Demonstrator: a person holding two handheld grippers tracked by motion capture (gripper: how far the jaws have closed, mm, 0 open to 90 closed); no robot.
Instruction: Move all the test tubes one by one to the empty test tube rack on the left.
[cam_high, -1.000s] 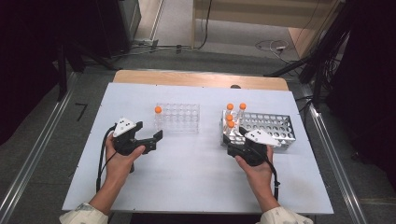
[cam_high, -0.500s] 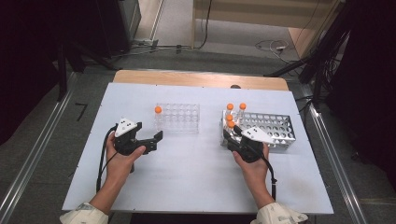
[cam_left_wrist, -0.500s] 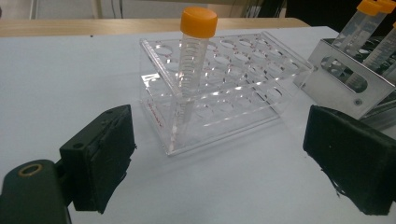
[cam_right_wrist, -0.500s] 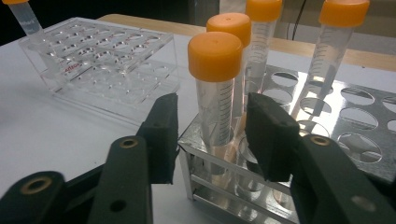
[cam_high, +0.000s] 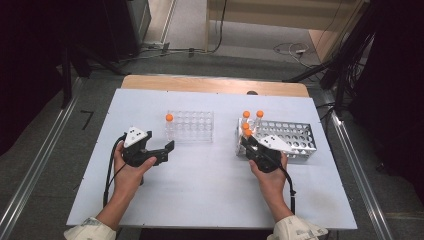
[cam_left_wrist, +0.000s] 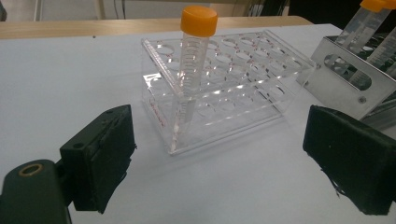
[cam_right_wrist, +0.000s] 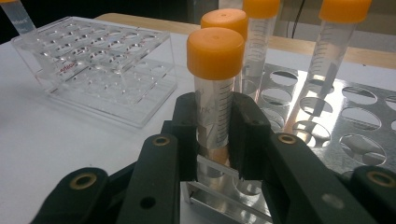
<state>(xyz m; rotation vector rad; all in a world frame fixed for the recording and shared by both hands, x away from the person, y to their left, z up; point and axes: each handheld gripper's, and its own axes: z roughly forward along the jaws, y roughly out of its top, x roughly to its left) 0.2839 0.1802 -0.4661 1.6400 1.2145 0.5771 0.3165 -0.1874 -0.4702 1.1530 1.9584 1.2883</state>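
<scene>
My right gripper (cam_right_wrist: 214, 135) is shut on an orange-capped tube (cam_right_wrist: 215, 93) that stands upright in the near-left corner of the metal rack (cam_right_wrist: 355, 135). In the high view that gripper (cam_high: 251, 143) is at the metal rack's (cam_high: 295, 137) left end, where three other capped tubes (cam_high: 259, 115) stand. My left gripper (cam_left_wrist: 224, 158) is open wide and faces the clear plastic rack (cam_left_wrist: 224, 88), a short way off. One orange-capped tube (cam_left_wrist: 191, 70) leans in that rack's near-left hole. From above, the left gripper (cam_high: 167, 152) lies just below and left of the clear rack (cam_high: 192, 126).
The white tabletop (cam_high: 210, 190) has free room in front of both racks and between the hands. A wooden strip (cam_high: 215, 85) runs along its far edge. Cables trail from each gripper toward the person. Dark floor and metal rails flank the table.
My right hand has edged forward and left toward the tubes at the metal rack's corner. The left hand and its open gripper have stayed where they were.
</scene>
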